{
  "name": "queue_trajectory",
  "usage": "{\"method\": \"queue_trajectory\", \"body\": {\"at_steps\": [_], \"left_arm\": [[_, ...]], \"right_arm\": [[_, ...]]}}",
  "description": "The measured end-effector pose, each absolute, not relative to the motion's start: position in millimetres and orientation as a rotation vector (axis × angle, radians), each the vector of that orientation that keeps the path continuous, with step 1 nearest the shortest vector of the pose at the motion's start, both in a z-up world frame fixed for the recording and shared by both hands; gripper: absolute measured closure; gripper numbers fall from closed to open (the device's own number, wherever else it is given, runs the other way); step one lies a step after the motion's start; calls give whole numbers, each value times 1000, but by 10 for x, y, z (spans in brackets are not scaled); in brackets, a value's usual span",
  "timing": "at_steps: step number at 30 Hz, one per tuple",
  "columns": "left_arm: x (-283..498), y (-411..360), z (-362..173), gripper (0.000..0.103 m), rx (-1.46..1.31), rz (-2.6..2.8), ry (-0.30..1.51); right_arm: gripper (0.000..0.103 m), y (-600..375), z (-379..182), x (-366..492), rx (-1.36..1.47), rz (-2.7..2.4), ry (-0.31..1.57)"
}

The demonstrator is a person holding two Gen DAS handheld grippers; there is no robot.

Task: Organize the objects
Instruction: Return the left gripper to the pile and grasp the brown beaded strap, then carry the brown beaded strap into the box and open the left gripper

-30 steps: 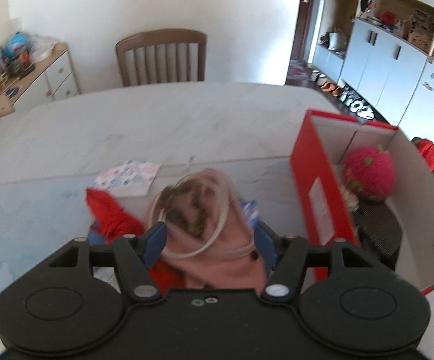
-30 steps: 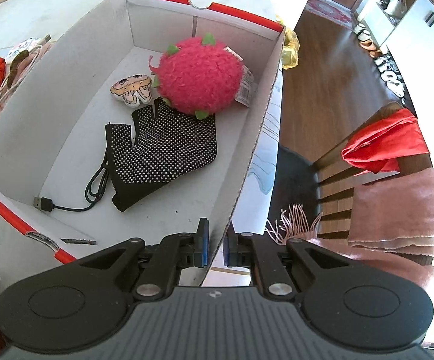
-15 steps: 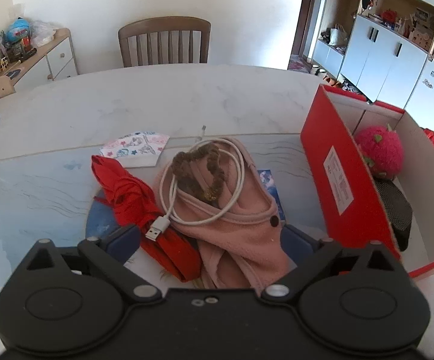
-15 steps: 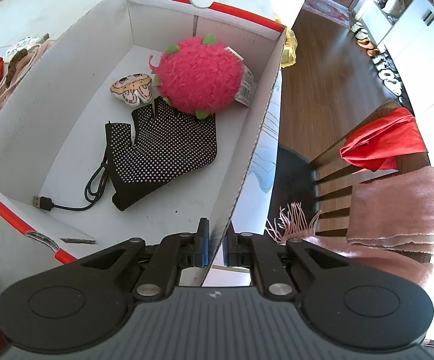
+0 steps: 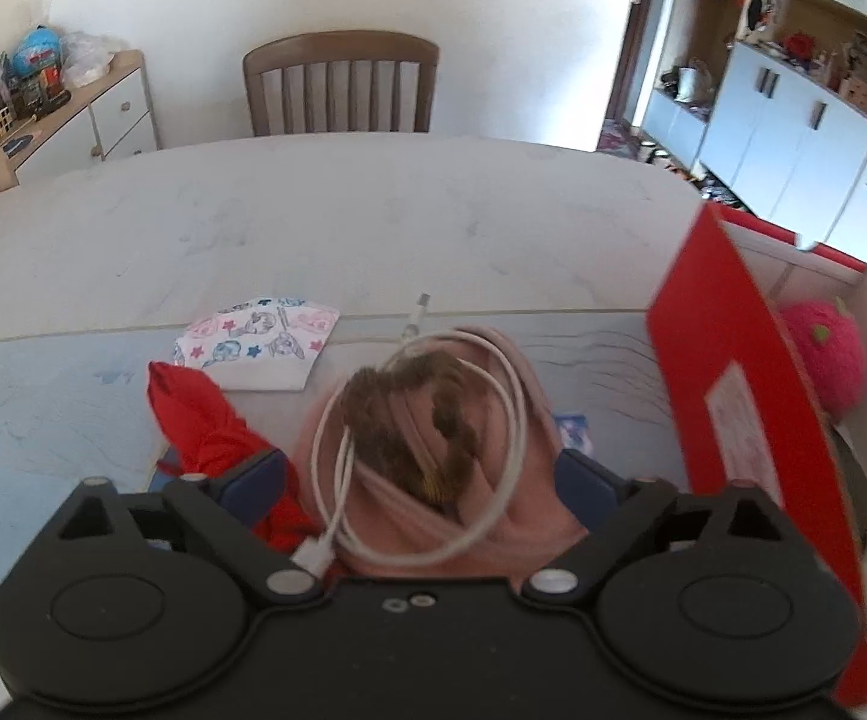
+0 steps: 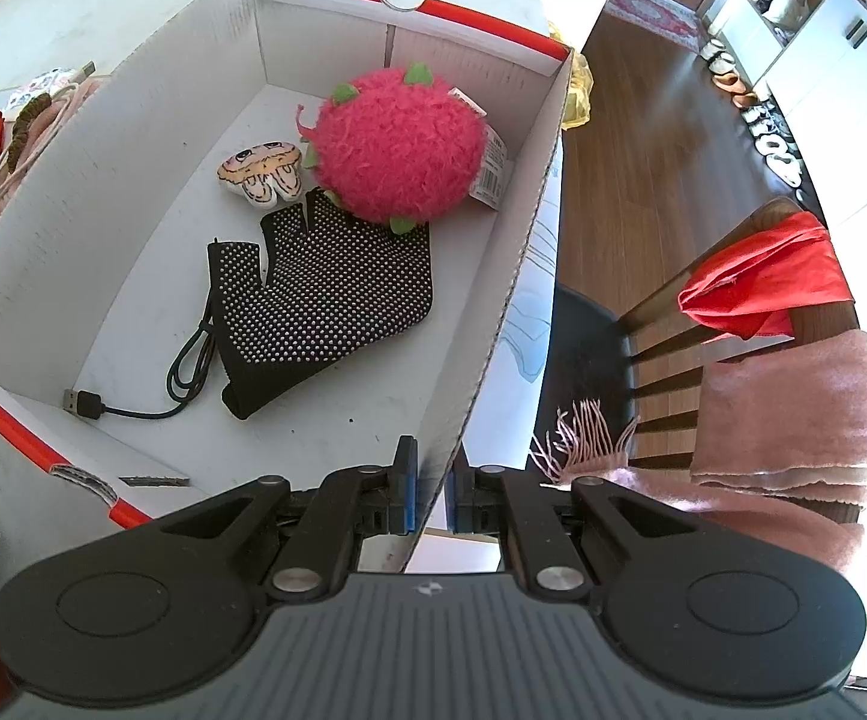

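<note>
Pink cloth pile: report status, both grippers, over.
Left gripper open, jaws just closing slightly, straddling pink cloth. White cable and brown scrunchie on top. Right gripper shut on box wall. Red cloth crowds left pad.

My left gripper (image 5: 421, 471) is matte black plastic: two round discs, silver pivot screws, blue pads. My right gripper (image 6: 430, 483) matches, with a ribbed grey top.

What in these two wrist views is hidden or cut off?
- Left wrist view: near end of the pink fabric bundle hidden under the left gripper.
- Left wrist view: red-and-white cardboard box interior mostly blocked by its red wall.
- Right wrist view: black USB cable partly under the black dotted glove.
</note>
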State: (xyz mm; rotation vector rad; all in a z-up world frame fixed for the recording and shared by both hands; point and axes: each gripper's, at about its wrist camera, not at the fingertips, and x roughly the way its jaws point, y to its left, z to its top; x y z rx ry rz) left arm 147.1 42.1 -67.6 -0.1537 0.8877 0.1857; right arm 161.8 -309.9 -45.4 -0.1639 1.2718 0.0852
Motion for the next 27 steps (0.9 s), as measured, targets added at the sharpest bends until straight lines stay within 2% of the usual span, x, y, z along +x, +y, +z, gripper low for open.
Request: {"method": "queue_trajectory", "body": {"at_steps": [4,6,11,15,16,17,27], "left_arm": [[1646,444,-766,28,-169,192,906],[1699,451,-796,32,-180,185,909],[1768,448,-806,61,-207,159,901],[1768,477,-788,78,-264,129,898],[1764,485,-785,88,-271,130,899],[1765,492,-782,93,-274,136,902],[1612,505,-536,96,-303,135,876]], "right_arm": [[94,-3106,-455,1617,-158,82,1272],[94,-3102,-456,1619,-159,82,1271],[94,-3102,-455,1622,-158,82,1271],[94,-3104,-457,1622,-156,81,1270],[94,-3104,-458,1622,-155,81,1270],[94,-3104,-457,1621,-156,81,1269],[94,-3103,-473,1623,-153,82,1259]]}}
